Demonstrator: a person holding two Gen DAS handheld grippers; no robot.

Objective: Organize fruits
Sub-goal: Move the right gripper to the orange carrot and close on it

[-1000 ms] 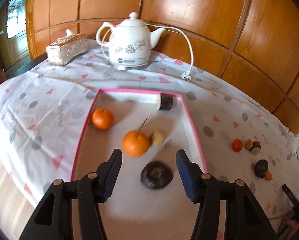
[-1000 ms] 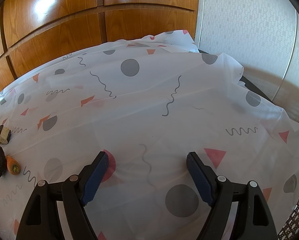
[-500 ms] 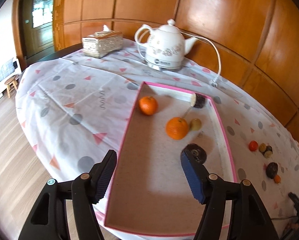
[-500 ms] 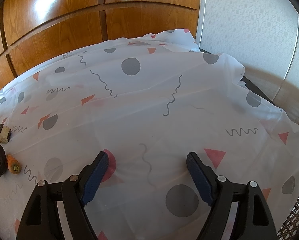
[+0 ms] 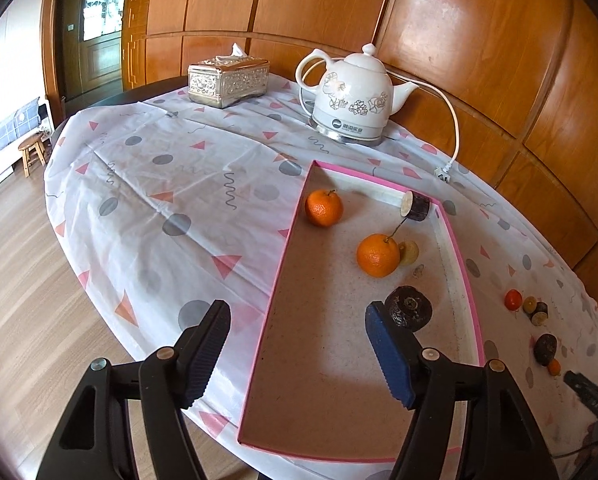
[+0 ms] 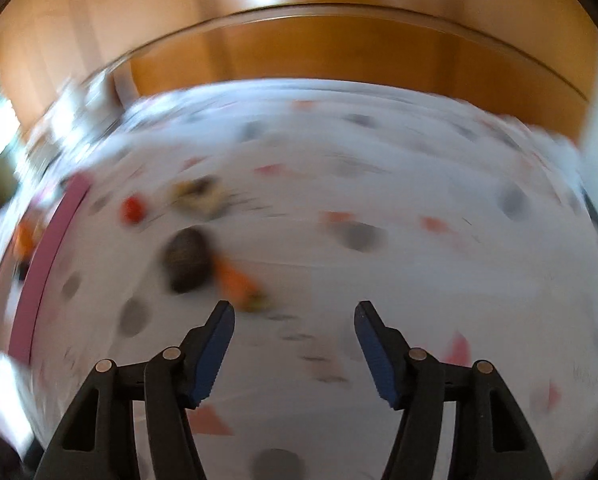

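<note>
A pink-rimmed tray [image 5: 287,240] holds two oranges [image 5: 323,208] [image 5: 378,255], a small yellowish fruit [image 5: 409,251], a dark cut piece [image 5: 417,206] and a dark round fruit [image 5: 409,308]. My left gripper [image 5: 297,312] hovers open over the tray's near left rim, nothing between its fingers. Right of the tray lie a small red fruit [image 5: 513,299], a dark fruit [image 5: 545,349] and other small pieces. The right wrist view is blurred: my right gripper [image 6: 294,310] has its jaws closing with nothing between them, and the dark fruit [image 6: 187,260] and an orange piece [image 6: 235,280] lie just ahead-left.
A white teapot [image 5: 351,108] with a cord and plug [image 5: 443,172] stands behind the tray, a silver tissue box [image 5: 228,78] to its left. The tablecloth's edge drops to wooden floor on the left. Wood panelling backs the table.
The left gripper drew back and left from the tray and its jaws widened. The right gripper swung left towards the loose fruits, its view now blurred, and its jaws narrowed.
</note>
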